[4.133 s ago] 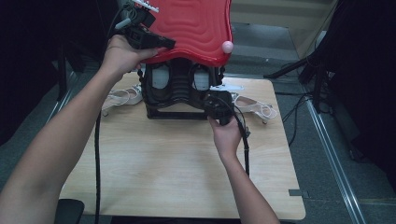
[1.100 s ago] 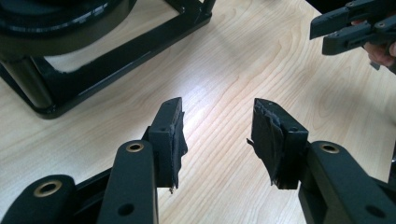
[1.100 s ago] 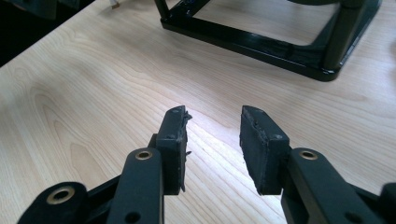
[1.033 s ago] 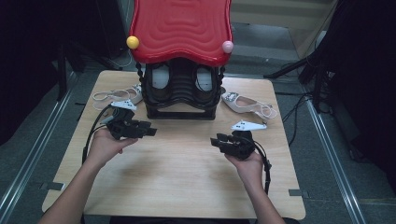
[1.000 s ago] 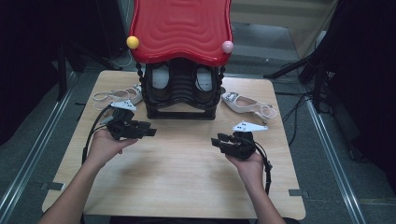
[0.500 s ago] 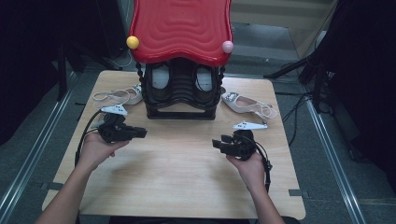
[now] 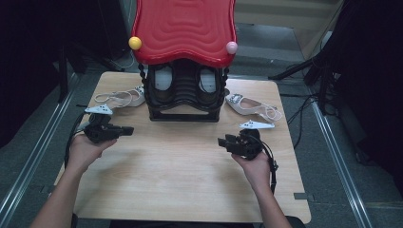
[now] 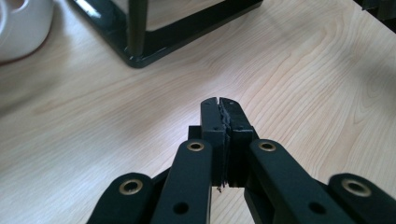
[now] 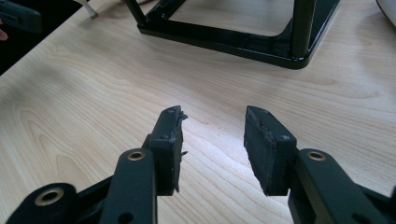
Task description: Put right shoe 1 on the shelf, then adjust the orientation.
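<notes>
Left gripper (image 7: 124, 129) sliding leftward off rack (image 7: 184, 92), jaws just closing empty; right gripper (image 7: 222, 141) hovering, jaws parted, empty. Rack seemingly set on counter (image 7: 180, 175).

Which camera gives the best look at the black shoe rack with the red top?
The high view: the whole shoe rack shows, red top, shoes inside and black base. The left gripper view catches just one base corner; the right gripper view shows its lower frame and a post.
</notes>
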The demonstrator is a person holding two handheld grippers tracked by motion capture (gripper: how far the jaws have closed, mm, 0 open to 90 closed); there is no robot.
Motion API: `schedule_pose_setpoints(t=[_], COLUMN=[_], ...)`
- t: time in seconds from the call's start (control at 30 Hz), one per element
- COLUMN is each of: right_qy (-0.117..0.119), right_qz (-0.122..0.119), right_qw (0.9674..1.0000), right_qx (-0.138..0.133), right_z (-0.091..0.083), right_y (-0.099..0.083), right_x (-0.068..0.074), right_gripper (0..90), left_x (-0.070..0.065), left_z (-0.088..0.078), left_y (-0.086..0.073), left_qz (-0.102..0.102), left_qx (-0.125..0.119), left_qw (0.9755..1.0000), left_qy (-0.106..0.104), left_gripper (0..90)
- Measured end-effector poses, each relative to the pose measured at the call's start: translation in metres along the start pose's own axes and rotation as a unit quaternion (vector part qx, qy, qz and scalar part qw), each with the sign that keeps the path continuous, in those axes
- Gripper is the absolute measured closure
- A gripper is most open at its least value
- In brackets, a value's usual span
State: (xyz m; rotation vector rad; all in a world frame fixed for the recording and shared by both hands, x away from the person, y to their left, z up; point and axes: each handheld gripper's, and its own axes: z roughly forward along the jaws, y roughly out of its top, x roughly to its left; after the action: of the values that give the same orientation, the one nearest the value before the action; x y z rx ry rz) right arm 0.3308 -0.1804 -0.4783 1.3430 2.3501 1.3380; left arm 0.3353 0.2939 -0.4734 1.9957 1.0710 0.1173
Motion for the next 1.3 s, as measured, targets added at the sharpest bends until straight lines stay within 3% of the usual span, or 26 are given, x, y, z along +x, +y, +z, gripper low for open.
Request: schedule_pose_setpoints(t=[0.27,0.6,0.8,1.1,1.3], right_qy=[-0.001,-0.006,-0.013,-0.018,-0.024], right_qz=[-0.009,-0.017,-0.022,-0.022,-0.021], right_qw=[0.9999,0.9998,0.9996,0.9995,0.9994], right_qx=[0.010,0.011,0.009,0.013,0.013], right_z=[0.005,0.008,0.009,0.011,0.011], right_y=[0.000,-0.002,-0.002,-0.003,-0.004], right_x=[0.003,0.004,0.005,0.004,0.003], right_gripper=[56.5,56.0,56.0,55.1,52.8], left_x=[0.021,0.054,0.078,0.107,0.122], left_z=[-0.012,-0.011,-0.014,-0.016,-0.013], left_y=[-0.007,-0.010,-0.019,-0.023,-0.027], left_qz=[-0.019,-0.037,-0.064,-0.080,-0.099], left_qx=[-0.008,-0.014,-0.007,-0.002,-0.006], left_qw=[0.9996,0.9980,0.9954,0.9929,0.9898], left_qy=[0.022,0.050,0.071,0.088,0.103], left_gripper=[90.0,90.0,90.0,90.0,90.0])
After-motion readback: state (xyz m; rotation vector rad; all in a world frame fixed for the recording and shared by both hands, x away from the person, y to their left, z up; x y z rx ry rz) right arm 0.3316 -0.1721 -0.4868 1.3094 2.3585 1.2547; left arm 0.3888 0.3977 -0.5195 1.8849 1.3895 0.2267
